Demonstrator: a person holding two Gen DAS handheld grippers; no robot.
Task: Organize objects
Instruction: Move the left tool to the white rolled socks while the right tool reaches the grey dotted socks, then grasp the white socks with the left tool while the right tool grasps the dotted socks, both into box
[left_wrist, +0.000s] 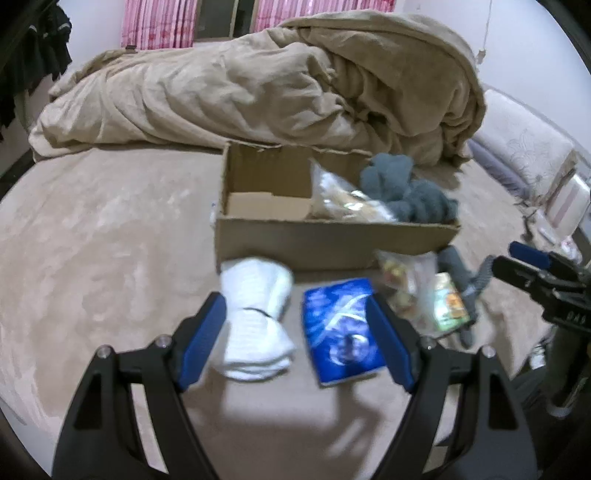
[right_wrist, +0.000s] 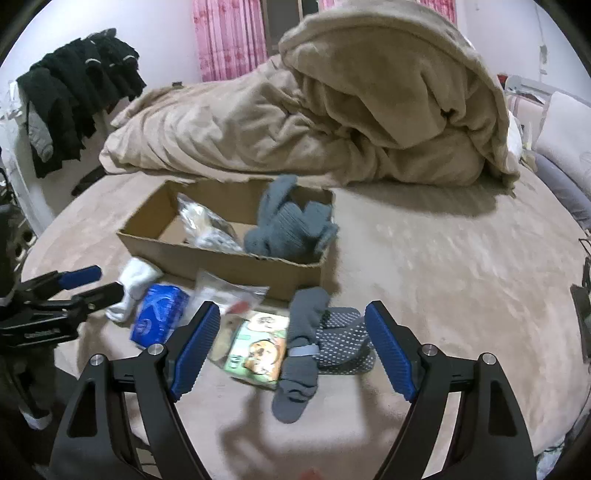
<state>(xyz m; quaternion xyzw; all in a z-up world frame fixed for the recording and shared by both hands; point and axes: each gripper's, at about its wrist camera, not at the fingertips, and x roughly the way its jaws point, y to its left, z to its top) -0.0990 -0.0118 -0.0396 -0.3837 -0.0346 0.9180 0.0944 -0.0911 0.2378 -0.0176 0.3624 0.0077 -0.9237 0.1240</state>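
An open cardboard box sits on the bed and holds a clear bag of snacks and grey knit socks. In front of it lie white socks, a blue tissue pack, clear snack bags, a green packet and grey socks. My left gripper is open above the white socks and tissue pack. My right gripper is open over the green packet and grey socks.
A crumpled beige duvet is heaped behind the box. Dark clothes hang at the left. Pink curtains are at the back. A white headboard cushion is at the right.
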